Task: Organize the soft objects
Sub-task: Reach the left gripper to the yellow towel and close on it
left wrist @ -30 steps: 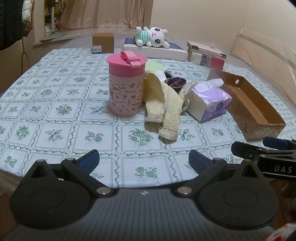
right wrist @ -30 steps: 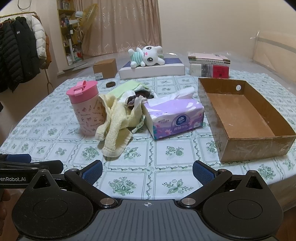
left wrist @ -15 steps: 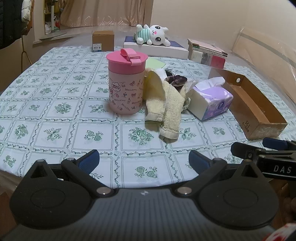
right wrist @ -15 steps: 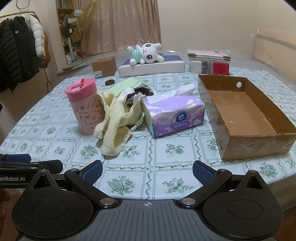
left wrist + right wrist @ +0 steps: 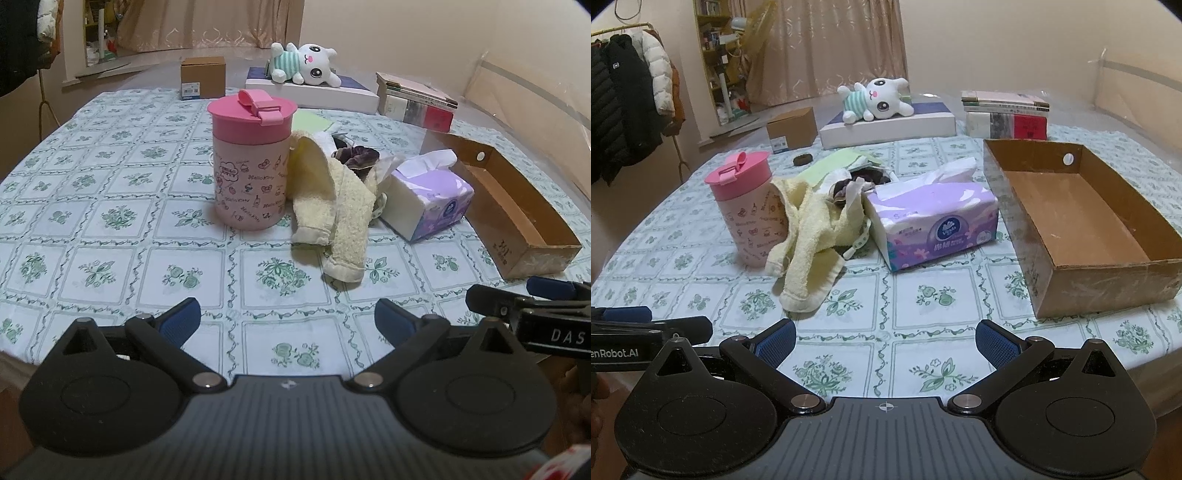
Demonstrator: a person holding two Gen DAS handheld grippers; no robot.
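A yellow towel (image 5: pixel 338 206) (image 5: pixel 809 236) lies crumpled on the table between a pink lidded cup (image 5: pixel 251 162) (image 5: pixel 748 210) and a purple tissue pack (image 5: pixel 428 195) (image 5: pixel 934 225). A dark scrunchie (image 5: pixel 356 157) (image 5: pixel 846 186) sits behind the towel. An open, empty cardboard box (image 5: pixel 1082 221) (image 5: pixel 517 210) stands at the right. A white plush bunny (image 5: pixel 303 68) (image 5: pixel 875 99) lies on a flat white box at the back. My left gripper (image 5: pixel 288 319) and right gripper (image 5: pixel 884 338) are both open and empty, over the table's near edge, short of the towel.
A small brown carton (image 5: pixel 792 129) and a stack of books (image 5: pixel 1006 116) stand at the back. A green cloth or paper (image 5: pixel 836 162) lies behind the scrunchie. Coats (image 5: pixel 624 110) hang at the left beyond the table. The table has a floral cloth (image 5: pixel 110 218).
Both grippers have moved slightly forward toward the objects, which look a little larger and closer. Nothing on the table has moved.
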